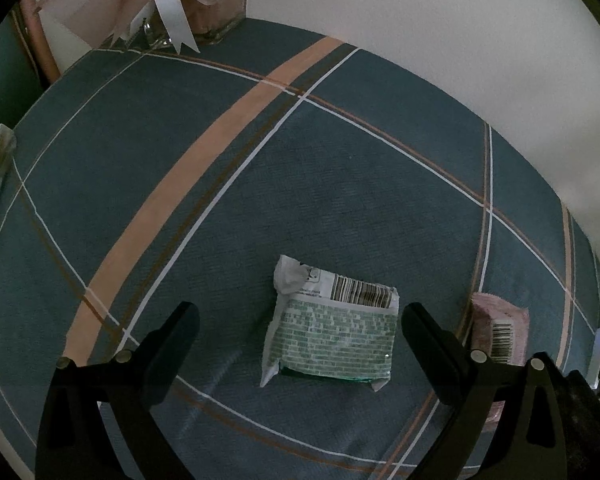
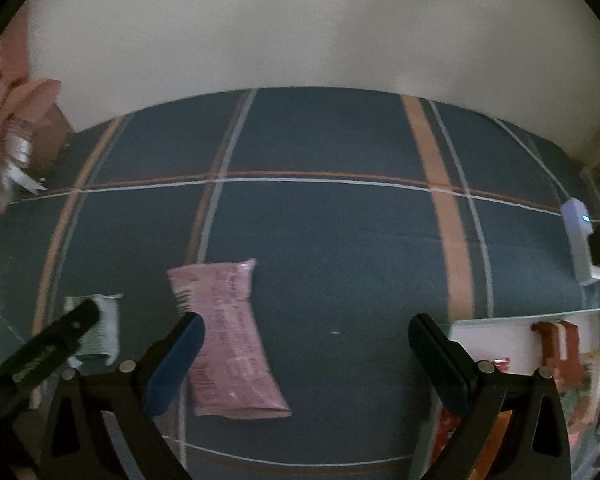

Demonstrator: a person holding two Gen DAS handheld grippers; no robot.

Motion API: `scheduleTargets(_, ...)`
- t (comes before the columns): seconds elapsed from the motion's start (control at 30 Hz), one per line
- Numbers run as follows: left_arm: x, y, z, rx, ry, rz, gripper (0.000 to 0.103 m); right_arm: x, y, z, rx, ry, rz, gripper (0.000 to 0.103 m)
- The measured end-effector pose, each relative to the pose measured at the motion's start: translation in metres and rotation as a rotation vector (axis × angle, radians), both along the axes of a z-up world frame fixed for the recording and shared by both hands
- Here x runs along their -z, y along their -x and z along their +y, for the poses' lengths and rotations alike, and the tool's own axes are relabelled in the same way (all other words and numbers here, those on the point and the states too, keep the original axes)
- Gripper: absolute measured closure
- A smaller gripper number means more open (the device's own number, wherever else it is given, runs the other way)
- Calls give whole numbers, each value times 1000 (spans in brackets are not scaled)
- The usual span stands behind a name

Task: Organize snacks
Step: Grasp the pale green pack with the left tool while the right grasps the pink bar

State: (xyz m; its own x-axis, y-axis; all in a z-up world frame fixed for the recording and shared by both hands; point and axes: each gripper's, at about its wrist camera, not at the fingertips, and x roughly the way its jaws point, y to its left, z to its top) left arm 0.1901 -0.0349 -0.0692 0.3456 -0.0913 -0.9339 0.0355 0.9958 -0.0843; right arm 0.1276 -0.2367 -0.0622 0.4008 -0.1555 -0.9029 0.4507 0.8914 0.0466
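A green-and-white snack packet [image 1: 332, 332] with a barcode lies flat on the blue plaid cloth, between the spread fingers of my left gripper [image 1: 300, 340], which is open and empty just above it. A pink snack packet [image 2: 230, 336] lies on the cloth, partly under the left finger of my right gripper [image 2: 306, 354], which is open and empty. The pink packet also shows at the right in the left wrist view [image 1: 500, 330]. The green packet [image 2: 100, 328] and the left gripper's finger show at the left in the right wrist view.
A clear container [image 2: 540, 360] holding colourful snacks sits at the lower right. A clear gift box with white ribbons [image 1: 188, 12] stands at the back left. A small white device [image 2: 580, 240] lies at the right edge. A wall runs behind the table.
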Motion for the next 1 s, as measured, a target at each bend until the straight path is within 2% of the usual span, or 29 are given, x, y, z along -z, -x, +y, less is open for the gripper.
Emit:
scheduleTargets(0.2,4,-1,1,6,12,9,2,16,-6,24,-82,-15,0,0)
scheduleTargets(0.33,8,-2,-1,11,14,14,2,25,-7,39,-113,22,13,1)
scheduleTargets(0.5,14,-3,-5,26,17,19,2,32,-6,48,-149,63,8,7)
scheduleTargets(0.6,14,-2,-9,40,19,11,3,34,-5,52,-156,74,7,15)
scheduleTargets(0.7,15,-1,-15,52,21,11,11,35,-3,52,-155,73,2,25)
scheduleTargets(0.87,16,0,-23,66,10,12,32,34,0,49,-156,34,-18,50)
scheduleTargets(1.0,15,-1,-25,70,18,6,38,32,2,51,-158,23,-28,55)
